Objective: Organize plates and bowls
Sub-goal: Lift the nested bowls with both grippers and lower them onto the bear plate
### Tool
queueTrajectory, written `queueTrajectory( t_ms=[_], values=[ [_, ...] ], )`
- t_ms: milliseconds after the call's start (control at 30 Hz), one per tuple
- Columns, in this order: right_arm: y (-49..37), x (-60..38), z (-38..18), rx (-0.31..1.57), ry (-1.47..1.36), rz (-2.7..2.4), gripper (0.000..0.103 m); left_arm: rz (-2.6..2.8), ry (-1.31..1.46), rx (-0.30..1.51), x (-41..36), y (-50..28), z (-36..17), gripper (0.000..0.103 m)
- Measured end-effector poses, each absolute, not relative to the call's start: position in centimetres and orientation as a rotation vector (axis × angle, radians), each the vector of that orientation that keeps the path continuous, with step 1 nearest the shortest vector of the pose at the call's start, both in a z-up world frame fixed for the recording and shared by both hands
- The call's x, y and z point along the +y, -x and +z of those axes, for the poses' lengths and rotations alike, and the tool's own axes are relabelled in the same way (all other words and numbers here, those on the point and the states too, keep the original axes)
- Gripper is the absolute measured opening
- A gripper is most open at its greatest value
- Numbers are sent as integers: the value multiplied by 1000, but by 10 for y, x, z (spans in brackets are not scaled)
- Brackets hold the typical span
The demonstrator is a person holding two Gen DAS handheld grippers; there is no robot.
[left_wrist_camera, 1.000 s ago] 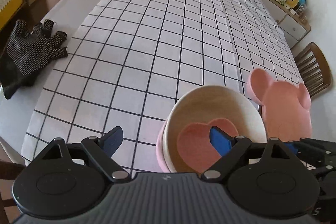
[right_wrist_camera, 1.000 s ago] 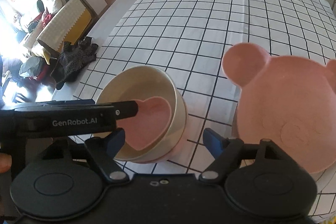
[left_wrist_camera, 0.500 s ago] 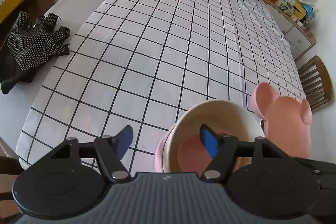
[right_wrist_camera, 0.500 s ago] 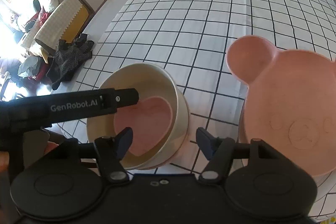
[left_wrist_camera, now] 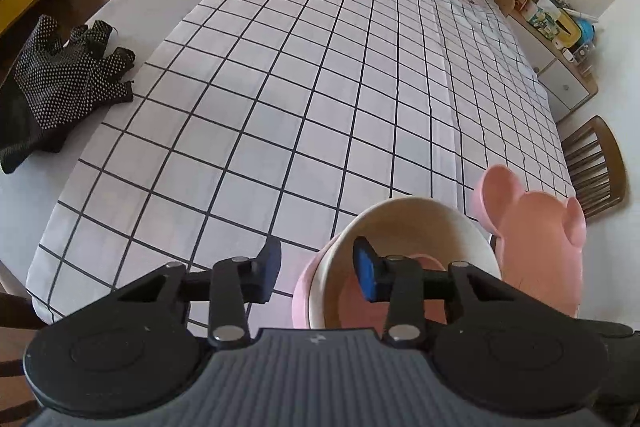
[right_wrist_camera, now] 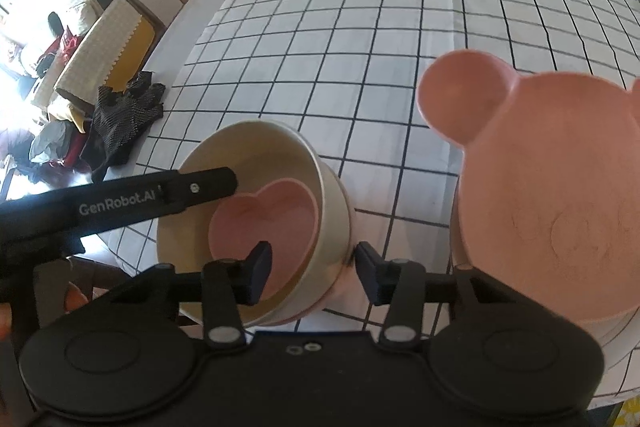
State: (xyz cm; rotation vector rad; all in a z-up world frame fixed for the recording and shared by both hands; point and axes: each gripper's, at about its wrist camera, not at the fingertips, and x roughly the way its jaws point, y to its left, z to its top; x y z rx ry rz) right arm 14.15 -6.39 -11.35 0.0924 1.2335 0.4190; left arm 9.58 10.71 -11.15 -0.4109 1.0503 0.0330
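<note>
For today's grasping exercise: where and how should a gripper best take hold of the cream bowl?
Grip the cream bowl by its thin upright rim, coming down from above with one finger inside and one outside. The wall is too wide to span, and a heart-shaped pink dish fills the bottom, so probably stay high on the rim.

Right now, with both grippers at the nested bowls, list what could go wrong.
1. The left gripper and right gripper have just been closing across the wall of the cream bowl, pads not yet pressing; uneven grips could tilt it and spill the heart dish.
2. The stack sits near the edge of the tablecloth and could slide off.
</note>
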Motion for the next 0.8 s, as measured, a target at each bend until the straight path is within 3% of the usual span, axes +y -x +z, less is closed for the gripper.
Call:
queueTrajectory(
  t_ms=[300,800],
  values=[
    [-139,-63,-113,1241,-78,389,33,24,430,1065,104,-94,-112,24],
    [-139,-68,-105,1251,-83,332,21,52,423,1076,97,-89,-97,23]
  ],
)
